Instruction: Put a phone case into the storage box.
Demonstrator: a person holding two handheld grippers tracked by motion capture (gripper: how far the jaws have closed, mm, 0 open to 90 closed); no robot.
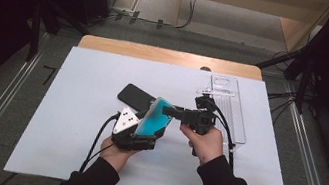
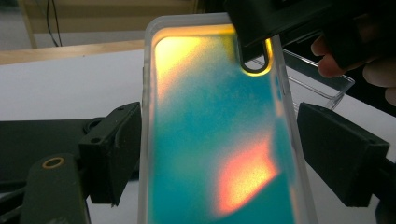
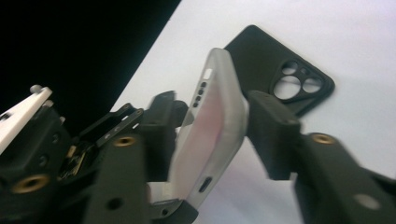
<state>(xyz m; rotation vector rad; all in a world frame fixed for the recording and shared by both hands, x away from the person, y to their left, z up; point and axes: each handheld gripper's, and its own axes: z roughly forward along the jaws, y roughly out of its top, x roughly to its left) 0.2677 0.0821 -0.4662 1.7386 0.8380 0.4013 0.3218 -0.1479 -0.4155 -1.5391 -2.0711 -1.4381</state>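
A phone case (image 1: 154,117) with a teal and orange shimmering back and a frosted rim is held up over the white mat. My left gripper (image 1: 148,126) grips it across its width: in the left gripper view the case (image 2: 210,140) sits between the two black jaws of my left gripper (image 2: 219,149), both against its rim. My right gripper (image 1: 168,111) comes in level from the right at the case's upper end. In the right gripper view the case's edge (image 3: 212,126) stands between the jaws of my right gripper (image 3: 210,128), with both pads against it.
A black phone case (image 1: 135,97) lies flat on the white mat (image 1: 73,108) behind the hands, its camera cut-outs showing on the black case (image 3: 285,70). A clear plastic tray (image 1: 230,108) stands at the back right. Table edges drop to a dark floor.
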